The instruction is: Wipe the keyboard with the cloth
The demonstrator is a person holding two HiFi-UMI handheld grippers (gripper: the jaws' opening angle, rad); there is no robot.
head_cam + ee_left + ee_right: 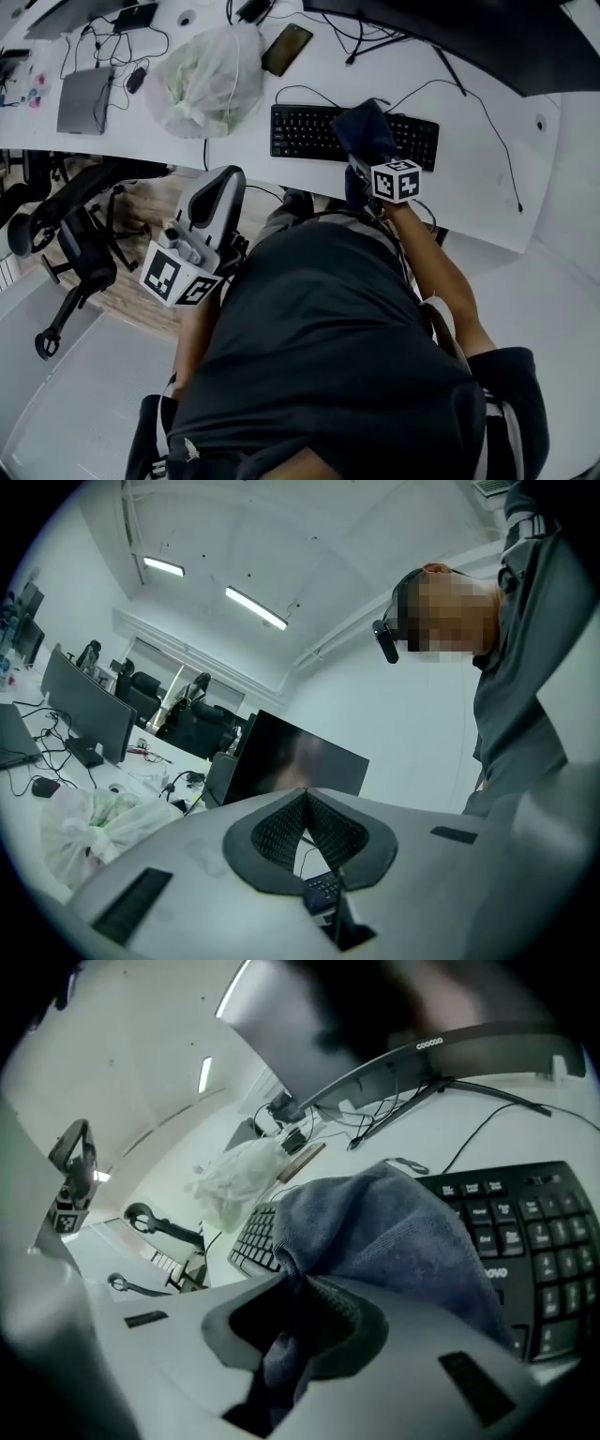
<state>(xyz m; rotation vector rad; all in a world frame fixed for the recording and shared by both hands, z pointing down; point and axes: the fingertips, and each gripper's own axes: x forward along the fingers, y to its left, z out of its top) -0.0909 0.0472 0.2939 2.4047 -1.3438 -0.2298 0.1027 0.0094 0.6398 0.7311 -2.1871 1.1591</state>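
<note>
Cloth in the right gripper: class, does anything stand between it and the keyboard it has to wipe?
Nothing visible does. The right gripper is shut on the cloth, which drapes over the middle keys of the keyboard. The plastic bag sits off to one side, clear of the keys.

Dark blue-grey cloth; black keyboard; white desk; marker cube black-and-white squares.

On the counter the keyboard lies near the middle, the cloth on it; a bag sits left of it, a phone behind, a laptop far left, a monitor behind right
</note>
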